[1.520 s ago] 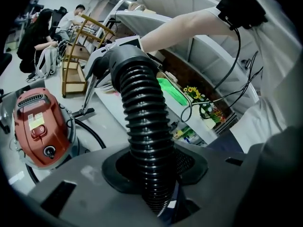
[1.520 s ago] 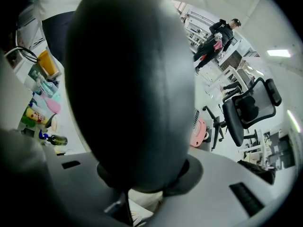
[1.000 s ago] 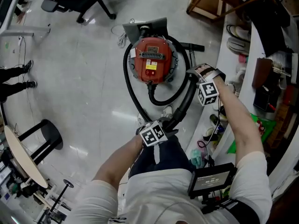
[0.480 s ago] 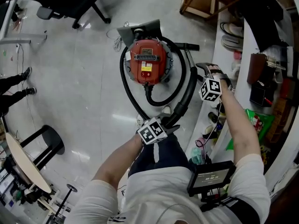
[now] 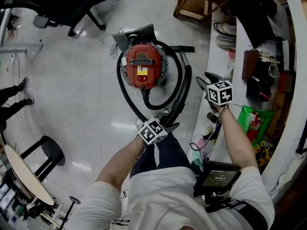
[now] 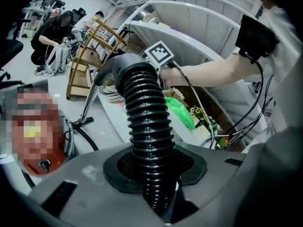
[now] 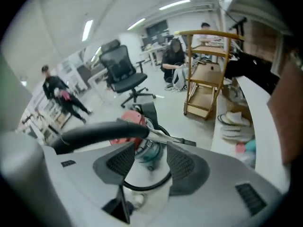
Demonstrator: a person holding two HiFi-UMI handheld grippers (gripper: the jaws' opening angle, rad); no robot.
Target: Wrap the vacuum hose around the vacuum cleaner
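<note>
The red vacuum cleaner (image 5: 141, 67) stands on the floor, and its black hose (image 5: 181, 92) curves around its right side and front. My left gripper (image 5: 169, 120) is shut on the ribbed hose (image 6: 144, 126), which rises straight out between the jaws (image 6: 154, 169). My right gripper (image 5: 204, 80) hovers to the right of the hose, apart from it. Its jaws have just been opening, and nothing lies between its pads (image 7: 120, 161). The right gripper view looks down past the black hose handle (image 7: 99, 132) to the vacuum (image 7: 130, 118).
A white curved counter (image 5: 211, 56) with shoes and clutter runs along the right. A wooden rack (image 5: 199, 1) stands beyond the vacuum and an office chair (image 5: 72, 4) at the upper left. A stool (image 5: 45, 145) and a standing person's legs (image 5: 12, 92) are at the left.
My right gripper let go of the hose's thick end, rolled over and lifted away to the right, its jaws now apart. My left gripper keeps its hold, raised slightly.
</note>
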